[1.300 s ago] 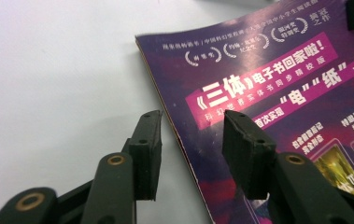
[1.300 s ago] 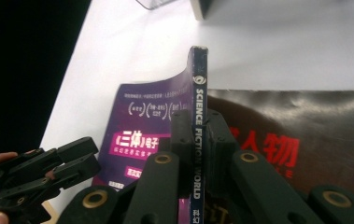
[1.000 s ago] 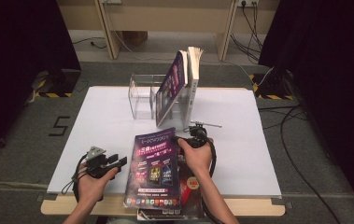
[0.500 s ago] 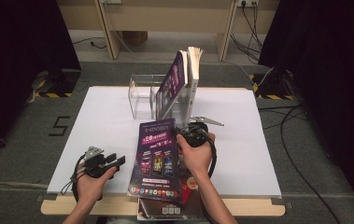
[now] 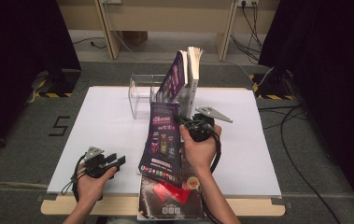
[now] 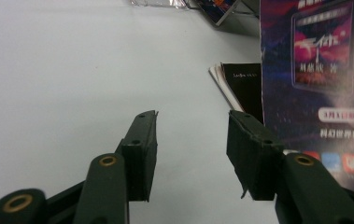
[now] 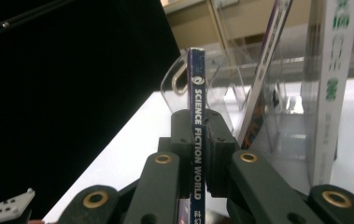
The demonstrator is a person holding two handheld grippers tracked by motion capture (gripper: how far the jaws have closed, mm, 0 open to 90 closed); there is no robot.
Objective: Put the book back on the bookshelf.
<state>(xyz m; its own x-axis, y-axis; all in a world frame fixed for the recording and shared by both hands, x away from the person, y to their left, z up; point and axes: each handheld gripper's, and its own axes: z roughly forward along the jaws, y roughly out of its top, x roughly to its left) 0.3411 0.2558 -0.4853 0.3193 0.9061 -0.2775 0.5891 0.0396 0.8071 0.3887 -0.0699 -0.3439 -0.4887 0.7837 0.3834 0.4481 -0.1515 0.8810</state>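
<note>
My right gripper (image 5: pixel 183 123) is shut on the spine of a purple "Science Fiction World" magazine (image 5: pixel 162 140) and holds it tilted up off the table, just in front of a clear rack (image 5: pixel 140 94). In the right gripper view the spine (image 7: pixel 196 88) stands upright between the closed pads of that gripper (image 7: pixel 197 135). My left gripper (image 5: pixel 117 160) rests on the white table (image 5: pixel 109 116) at the front left. Its jaws are open in the left gripper view (image 6: pixel 191 140), nothing is between them, and the lifted magazine (image 6: pixel 315 70) hangs to their right.
A purple magazine (image 5: pixel 177 77) and a white book (image 5: pixel 193 70) stand in the rack. A stack of magazines (image 5: pixel 170 198) lies at the table's front edge under my right forearm. Dark curtains flank the table, and cables run over the floor at the right.
My right gripper has risen and moved toward the rack with the magazine, which has swung from nearly flat on the stack to steeply tilted. My left hand has stayed in place.
</note>
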